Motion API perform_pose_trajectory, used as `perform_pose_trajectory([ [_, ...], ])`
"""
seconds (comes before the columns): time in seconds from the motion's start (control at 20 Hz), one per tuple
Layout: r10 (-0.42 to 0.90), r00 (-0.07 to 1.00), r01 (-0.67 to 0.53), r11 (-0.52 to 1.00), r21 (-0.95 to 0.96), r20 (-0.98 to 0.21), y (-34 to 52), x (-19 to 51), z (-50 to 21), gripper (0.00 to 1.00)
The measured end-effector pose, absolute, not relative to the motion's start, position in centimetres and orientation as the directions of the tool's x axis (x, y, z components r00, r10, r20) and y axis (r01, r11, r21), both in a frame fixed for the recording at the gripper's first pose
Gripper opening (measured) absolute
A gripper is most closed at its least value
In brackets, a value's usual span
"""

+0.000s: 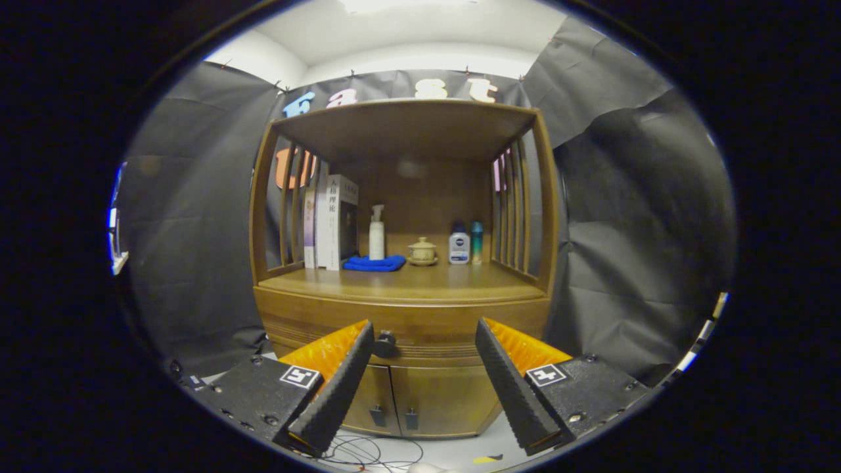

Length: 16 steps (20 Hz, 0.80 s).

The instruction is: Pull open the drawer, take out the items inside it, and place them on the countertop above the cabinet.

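Observation:
A wooden cabinet (404, 309) stands ahead of me. Its drawer (420, 328) is closed, with a dark round knob (384, 343) on the front. My gripper (424, 338) is open, fingers spread wide with nothing between them. The knob sits just beside the left finger's tip (358, 345), still some way beyond it. The countertop (407, 281) runs above the drawer, under an open shelf roof. The drawer's contents are hidden.
On the countertop stand upright books (332, 223), a white pump bottle (376, 233), a blue cloth (374, 263), a small lidded cup on a saucer (422, 251) and two small bottles (465, 244). Slatted rails close both sides. Two lower doors (410, 397) sit below; cables (368, 453) lie on the floor.

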State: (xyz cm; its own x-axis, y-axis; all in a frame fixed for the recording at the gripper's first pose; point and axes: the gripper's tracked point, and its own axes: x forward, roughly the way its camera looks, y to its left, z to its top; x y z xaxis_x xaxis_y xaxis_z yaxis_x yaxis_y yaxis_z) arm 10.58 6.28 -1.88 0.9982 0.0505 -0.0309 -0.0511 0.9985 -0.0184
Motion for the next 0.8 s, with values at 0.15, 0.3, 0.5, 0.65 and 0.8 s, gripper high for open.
perform_pose_trajectory([
  [0.15, 0.057, 0.997, -0.059, 0.998, -0.025, -0.059, 8.0, 14.0, -3.6, 0.99],
  [0.3, 0.064, 0.995, -0.065, 0.998, -0.012, -0.083, 9.6, 17.0, -5.1, 0.99],
  [0.5, 0.061, 0.989, -0.063, 0.998, -0.012, -0.138, 11.1, 20.4, -8.1, 0.99],
  [0.65, 0.056, 0.986, -0.059, 0.998, -0.015, -0.155, 11.9, 22.3, -9.4, 0.99],
  [0.8, 0.028, 0.984, -0.038, 0.998, -0.051, -0.177, 12.0, 23.8, -10.8, 0.96],
])
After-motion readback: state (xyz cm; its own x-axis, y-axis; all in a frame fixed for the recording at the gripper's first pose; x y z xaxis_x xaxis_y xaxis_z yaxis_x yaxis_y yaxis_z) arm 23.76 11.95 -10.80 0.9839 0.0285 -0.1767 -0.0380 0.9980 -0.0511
